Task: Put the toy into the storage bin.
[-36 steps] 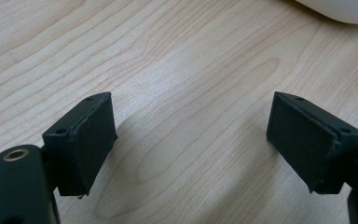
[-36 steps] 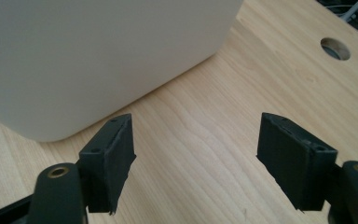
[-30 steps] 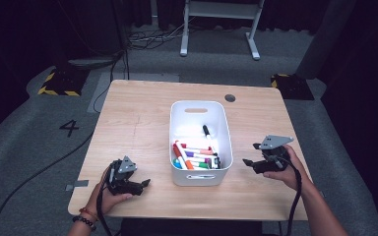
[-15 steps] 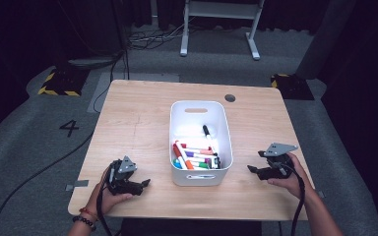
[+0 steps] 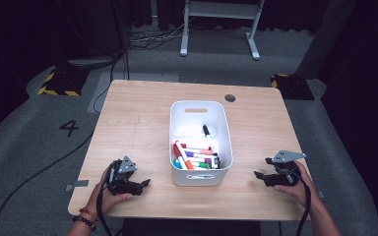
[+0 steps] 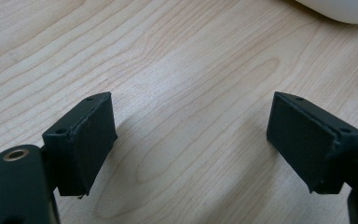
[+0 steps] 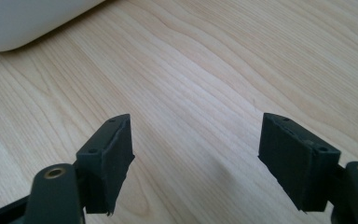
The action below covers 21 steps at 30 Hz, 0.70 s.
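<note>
1. My left hand-held gripper [image 5: 137, 184] rests on the near left of the light wooden table [image 5: 138, 118], its jaws spread wide with nothing but bare wood between them.
2. My right hand-held gripper [image 5: 262, 175] sits at the near right, its jaws likewise spread and empty.
3. Between the two stands the white rectangular plastic bin [image 5: 201, 142], its long axis running near to far.
4. The coloured marker pens [image 5: 195, 157] lie heaped in the bin's near half, mostly lengthwise left to right; one black marker [image 5: 207, 132] lies apart from them, farther back.
5. Each hand-held gripper points inward at the bin's near end, and both look about equally close to it.
6. I judge either hand must rise over the rim and come down onto a pen across its long axis.
</note>
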### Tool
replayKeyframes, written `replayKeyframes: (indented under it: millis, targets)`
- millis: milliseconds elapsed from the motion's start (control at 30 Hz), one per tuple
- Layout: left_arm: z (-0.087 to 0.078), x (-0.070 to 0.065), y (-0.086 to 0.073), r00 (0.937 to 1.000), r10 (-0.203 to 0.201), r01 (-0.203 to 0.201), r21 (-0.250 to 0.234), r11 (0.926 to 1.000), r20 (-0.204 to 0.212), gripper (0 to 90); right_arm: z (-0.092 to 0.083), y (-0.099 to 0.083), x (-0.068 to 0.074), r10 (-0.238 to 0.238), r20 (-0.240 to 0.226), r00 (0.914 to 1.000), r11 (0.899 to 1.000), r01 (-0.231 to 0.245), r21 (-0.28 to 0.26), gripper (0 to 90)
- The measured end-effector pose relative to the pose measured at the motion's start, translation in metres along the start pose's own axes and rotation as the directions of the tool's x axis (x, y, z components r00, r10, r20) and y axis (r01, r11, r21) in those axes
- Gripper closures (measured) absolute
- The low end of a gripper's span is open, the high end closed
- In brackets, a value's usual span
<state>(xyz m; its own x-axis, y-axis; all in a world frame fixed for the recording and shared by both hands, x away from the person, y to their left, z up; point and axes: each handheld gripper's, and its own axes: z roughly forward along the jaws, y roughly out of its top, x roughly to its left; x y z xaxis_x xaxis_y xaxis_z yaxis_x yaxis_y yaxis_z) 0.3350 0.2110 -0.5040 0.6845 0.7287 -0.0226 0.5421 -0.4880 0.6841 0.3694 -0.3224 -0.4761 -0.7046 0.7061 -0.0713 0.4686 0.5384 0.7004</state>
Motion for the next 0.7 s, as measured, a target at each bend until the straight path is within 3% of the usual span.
replayKeyframes:
  millis: [267,500,700]
  targets:
    - [0.000,0.000,0.000,1.0000,0.000,0.000,0.001,1.0000,0.001,15.8,-0.005,-0.021,-0.007,0.062,0.002,0.9981,0.998,-0.062,-0.003,25.9]
    - [0.000,0.000,0.000,1.0000,-0.001,0.001,0.000,1.0000,0.002,15.7,-0.008,-0.040,-0.014,0.112,0.032,0.9932,0.994,-0.112,-0.004,24.6]
    - [0.001,0.001,0.001,1.0000,-0.005,0.005,0.001,1.0000,-0.006,15.4,-0.010,-0.052,-0.020,0.155,0.062,0.9860,0.986,-0.151,-0.065,23.0]
